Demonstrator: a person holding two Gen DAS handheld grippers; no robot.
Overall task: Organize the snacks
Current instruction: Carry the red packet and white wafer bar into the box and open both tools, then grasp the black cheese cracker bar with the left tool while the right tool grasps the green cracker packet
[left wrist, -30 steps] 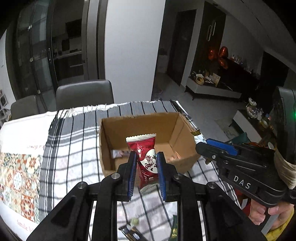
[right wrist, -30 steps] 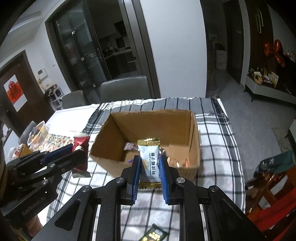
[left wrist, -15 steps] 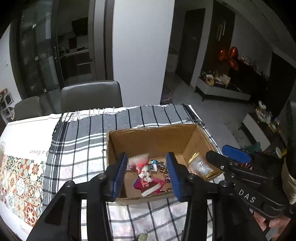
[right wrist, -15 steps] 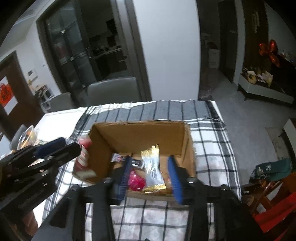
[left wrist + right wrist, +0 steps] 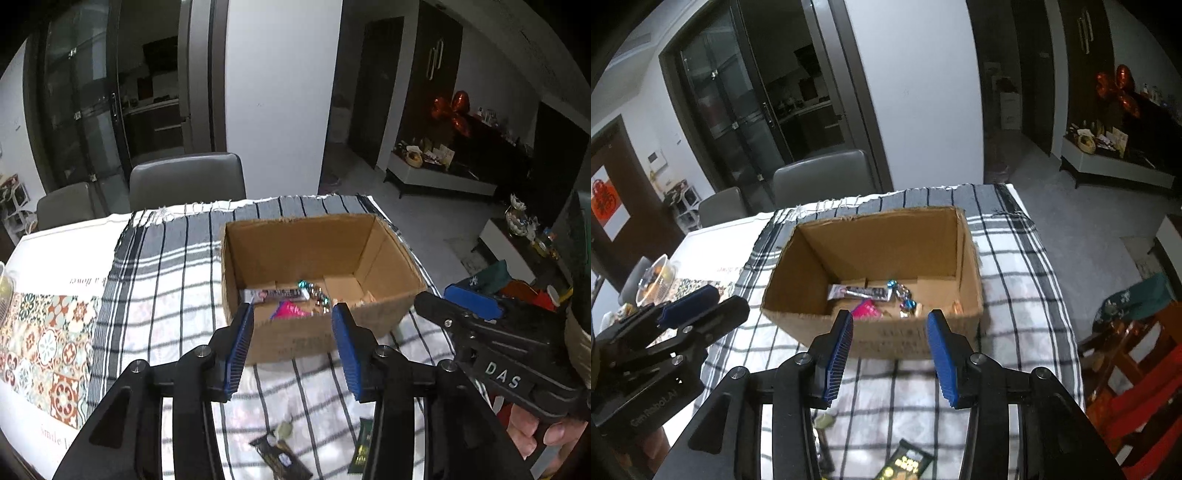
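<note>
An open cardboard box (image 5: 295,251) (image 5: 879,240) stands on the checked cloth. Inside lie several snacks, among them a silver bar wrapper (image 5: 275,294) (image 5: 858,292) and a pink packet (image 5: 290,310) (image 5: 866,308). My left gripper (image 5: 293,310) hovers over the box's near wall, open, with nothing between its blue pads. My right gripper (image 5: 890,317) hovers there too, open and empty. Each gripper also shows in the other's view: the right gripper (image 5: 472,306) at the right edge, the left gripper (image 5: 690,306) at the left edge. Loose on the cloth below me lie a dark packet (image 5: 280,458) (image 5: 905,461), a green packet (image 5: 364,450) and a small candy (image 5: 282,430) (image 5: 823,421).
Grey chairs (image 5: 184,181) stand behind the table. A patterned mat (image 5: 40,332) covers the left side, with a clear bowl (image 5: 657,273) beyond it. The table's right edge drops to the floor, where a red chair (image 5: 1137,369) stands close by.
Both grippers have gone from shut to open. The red packet and the white packet that they held have dropped into the box. Both have since drawn back to the box's near wall.
</note>
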